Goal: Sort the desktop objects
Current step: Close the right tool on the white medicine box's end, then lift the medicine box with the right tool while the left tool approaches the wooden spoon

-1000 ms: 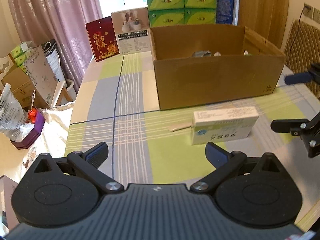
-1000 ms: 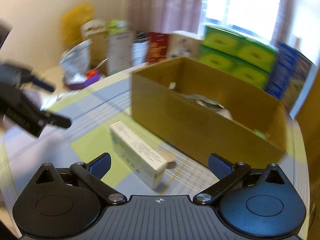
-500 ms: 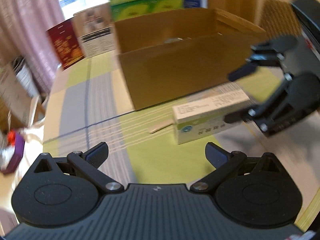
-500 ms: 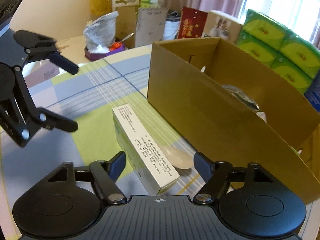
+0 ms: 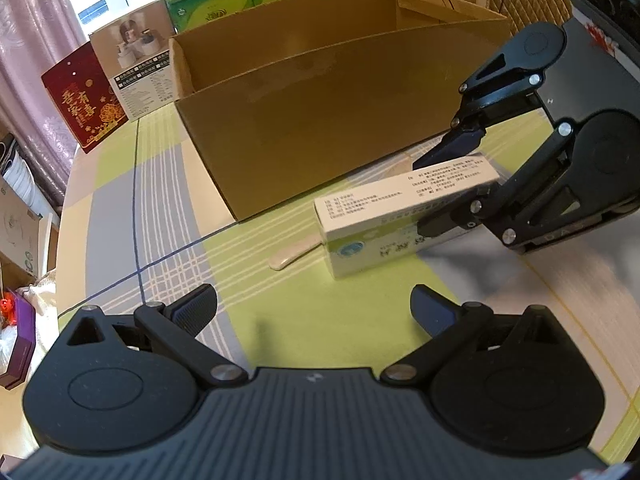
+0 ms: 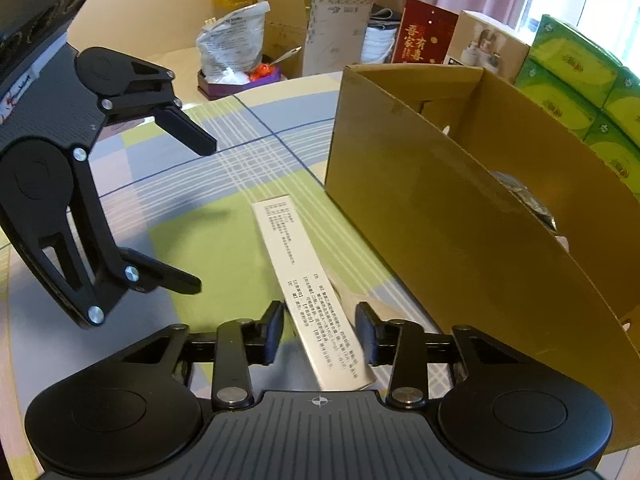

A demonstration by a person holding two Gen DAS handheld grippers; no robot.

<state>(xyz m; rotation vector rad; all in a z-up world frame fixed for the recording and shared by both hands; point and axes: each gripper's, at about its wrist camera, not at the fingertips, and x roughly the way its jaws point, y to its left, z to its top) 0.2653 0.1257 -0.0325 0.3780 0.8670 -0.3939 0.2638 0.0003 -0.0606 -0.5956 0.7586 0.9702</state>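
1. To the left of the action, the left gripper (image 5: pixel 314 306) hangs over the checked tablecloth (image 5: pixel 168 216) with its jaws spread wide and nothing between them. Judged purpose: it stands clear so the other tool has room to work.
2. Ahead of the left jaws, slightly right of their centreline, lies the white medicine box (image 5: pixel 404 216), long side down on the cloth. A pale wooden spoon (image 5: pixel 294 254) lies touching or just beside the box's far side, between it and the cardboard carton (image 5: pixel 320 120).
3. Between the right jaws sits the near end of the medicine box (image 6: pixel 310 280). The right gripper (image 6: pixel 320 330) is narrowed around that end, one finger on each long side. In the right wrist view a thin gap seems to remain at each pad; whether contact is made cannot be told. Judged reason for this approach: gripping across the narrow width suits the jaw span.
4. Beyond the right jaws, to their right, stands the cardboard carton (image 6: pixel 460 220), open-topped and already holding some items, which are not identifiable. It is judged to be the sorting destination.
5. Obstructions: the carton's tall near wall must be cleared by lifting. The spoon (image 6: pixel 352 300) lies by the right-hand finger and could be nudged or caught.
6. Behind the carton stand green tissue packs (image 6: pixel 580 64) and printed boxes (image 6: pixel 428 36), well apart from the jaws.
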